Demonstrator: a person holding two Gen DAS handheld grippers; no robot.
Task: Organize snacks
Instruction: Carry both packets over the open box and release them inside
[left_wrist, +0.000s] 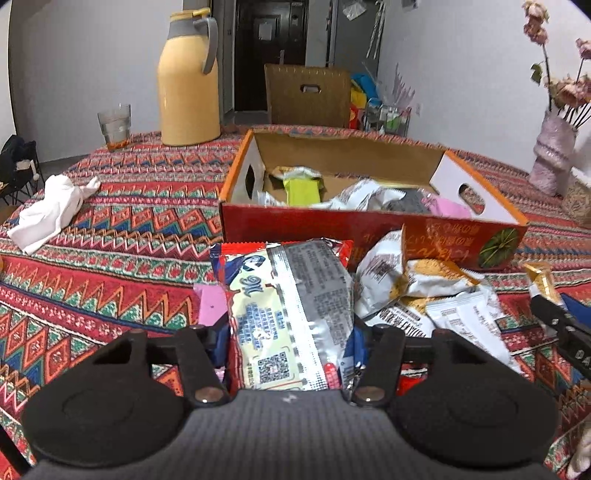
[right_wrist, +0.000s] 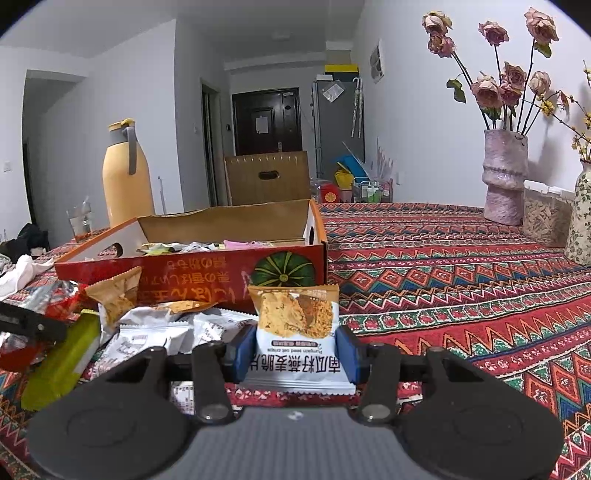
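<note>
Left of the open red-and-orange cardboard box (left_wrist: 369, 225) on the patterned counter (left_wrist: 110, 229) lies a crumpled white cloth (left_wrist: 48, 210). Straight in front of the box, the left gripper (left_wrist: 291, 347) has its jaws around a long silver-and-cream foil snack packet (left_wrist: 291, 314); whether the pads already press it I cannot tell, since the packet hides them. Further right, at the box's pumpkin-printed corner, the right gripper (right_wrist: 295, 354) pinches a small white-and-orange oat crisp packet (right_wrist: 297, 328) by its sides. Both packets look light, crinkly and slippery, with brittle contents; the sealed edges seem the safer hold. The loose white wrappers (left_wrist: 424, 295) in front of the box overlap, so their number is unclear.
</note>
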